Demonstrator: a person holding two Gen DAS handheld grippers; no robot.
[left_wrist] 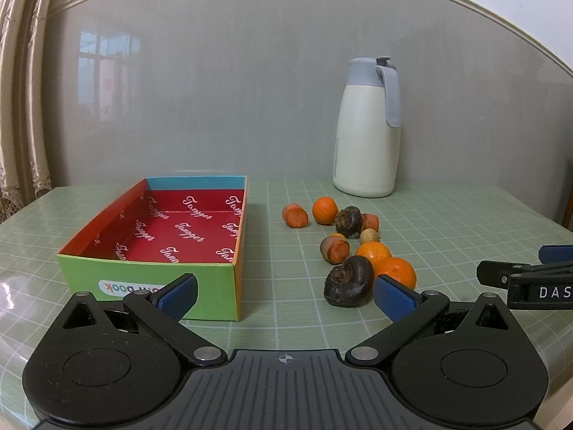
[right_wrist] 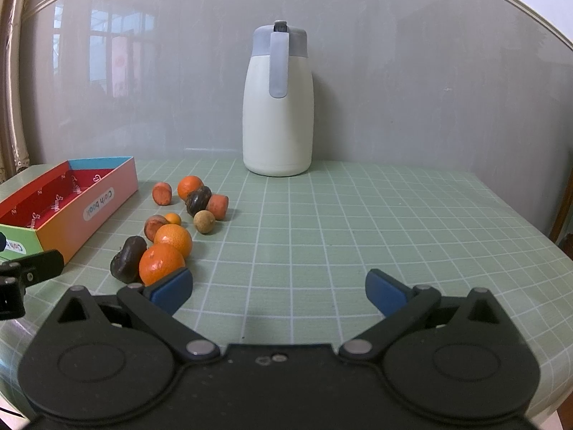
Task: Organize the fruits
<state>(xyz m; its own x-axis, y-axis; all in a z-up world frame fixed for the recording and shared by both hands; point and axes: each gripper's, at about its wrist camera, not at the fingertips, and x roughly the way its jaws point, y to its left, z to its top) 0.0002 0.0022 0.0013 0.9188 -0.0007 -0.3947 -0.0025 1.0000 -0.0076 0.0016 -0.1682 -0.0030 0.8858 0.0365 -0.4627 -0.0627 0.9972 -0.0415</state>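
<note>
Bench (right_wrist: 358, 215) with green grid mat, grey glossy wall behind; fruit loose, box empty.

Open cardboard box (left_wrist: 150, 272), red printed lining, sits left on the bench. Fruit cluster lies just right of it, all outside the box: three oranges, nearest one (right_wrist: 161, 263) touching a dark water chestnut (right_wrist: 125, 259), second orange (right_wrist: 173, 239) just behind, third (right_wrist: 189, 186) at the back beside another dark water chestnut (right_wrist: 197, 200). Carrot chunks (right_wrist: 162, 193) scattered among them, plus a small tan round fruit (right_wrist: 204, 221). White thermos jug (right_wrist: 277, 107), grey lid and handle, upright against the wall. Left hand-held gripper (left_wrist: 284, 294): jaws spread wide, holding nothing, low in front of the box's near corner. Right hand-held gripper (right_wrist: 279, 290): jaws wide apart, holding nothing, left pad (right_wrist: 172, 288) just in front of the nearest orange.
</note>
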